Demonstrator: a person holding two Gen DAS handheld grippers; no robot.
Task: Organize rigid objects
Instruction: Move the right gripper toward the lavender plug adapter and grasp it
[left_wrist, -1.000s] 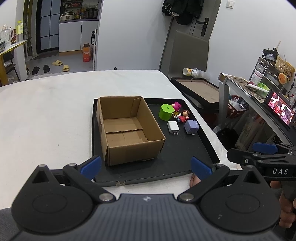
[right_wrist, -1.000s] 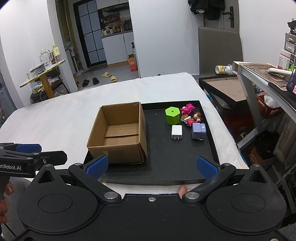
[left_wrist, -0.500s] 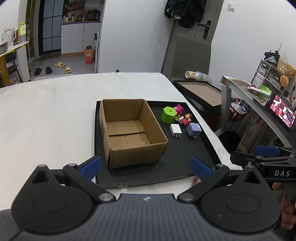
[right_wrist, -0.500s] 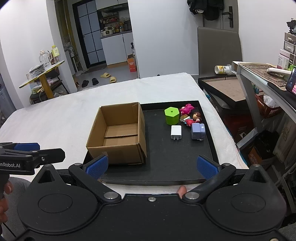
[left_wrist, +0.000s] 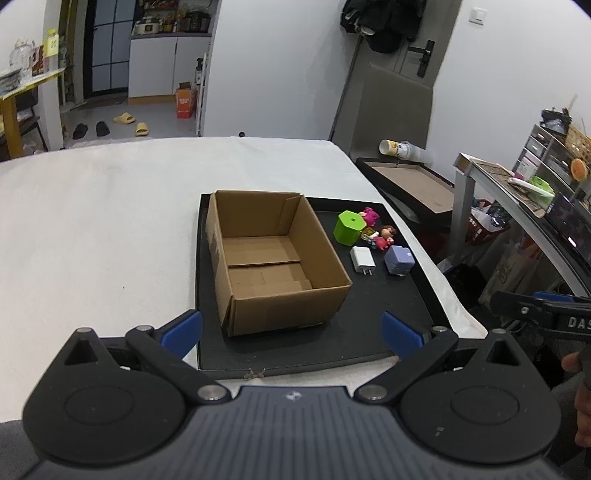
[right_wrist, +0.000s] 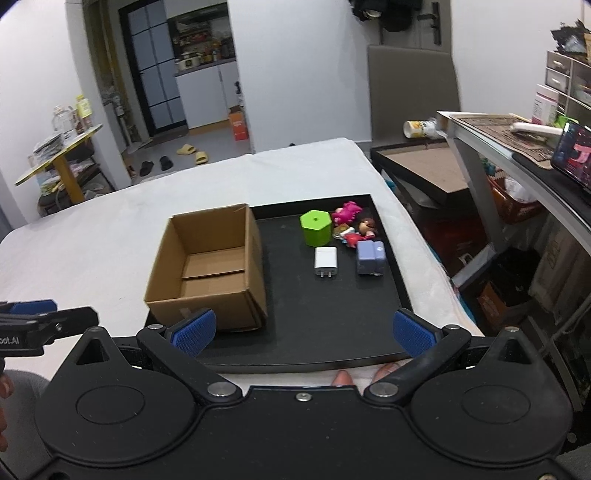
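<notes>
An open, empty cardboard box (left_wrist: 273, 258) (right_wrist: 210, 266) stands on the left half of a black tray (left_wrist: 369, 332) (right_wrist: 332, 325). On the tray's far right lie a green hexagonal block (left_wrist: 348, 227) (right_wrist: 315, 227), a white charger (left_wrist: 362, 259) (right_wrist: 325, 260), a lilac cube (left_wrist: 399, 260) (right_wrist: 370, 256), a pink toy (left_wrist: 370, 215) (right_wrist: 345, 212) and a small doll figure (left_wrist: 384, 236) (right_wrist: 360, 230). My left gripper (left_wrist: 291, 330) hangs open at the tray's near edge, holding nothing. My right gripper (right_wrist: 303, 330) is open too, over the near edge.
The tray rests on a white-covered table (left_wrist: 92, 221). To the right stand a lower black-framed board (right_wrist: 428, 173) with a tipped paper cup (right_wrist: 419, 127), and a metal desk (right_wrist: 517, 155) with a phone and clutter. A grey chair back (right_wrist: 410, 81) stands beyond.
Both grippers have moved a little closer to the tray and risen slightly; the box and toys sit lower-centre in view. Nothing on the tray has shifted.
</notes>
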